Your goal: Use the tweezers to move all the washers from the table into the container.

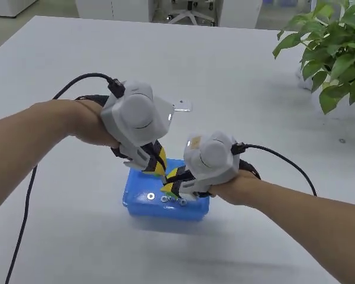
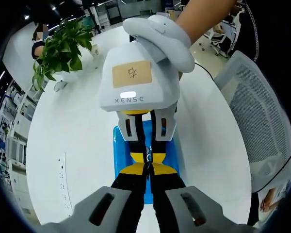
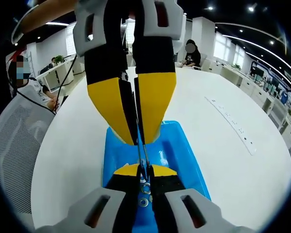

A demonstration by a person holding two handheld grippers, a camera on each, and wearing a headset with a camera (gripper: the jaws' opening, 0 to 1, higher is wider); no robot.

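Note:
Both grippers meet tip to tip over a blue container [image 1: 141,204] on the white table. The thin metal tweezers [image 3: 139,145] run between the left gripper's yellow jaws [image 3: 136,138] above and my right gripper [image 3: 143,171] below, and both pairs of jaws are shut on them. In the head view the left gripper [image 1: 156,168] and right gripper [image 1: 172,181] hover just above the container. Several washers [image 1: 165,199] lie inside it, and some show under the right jaws [image 3: 144,196]. The left gripper view has its own jaws [image 2: 148,170] facing the right gripper [image 2: 146,148] over the blue container [image 2: 119,155].
A potted green plant [image 1: 334,53] stands at the table's back right. A white power strip [image 3: 231,122] lies on the table beyond the container. Black cables [image 1: 29,195] trail from both grippers. A mesh chair [image 2: 254,107] stands off the table's edge.

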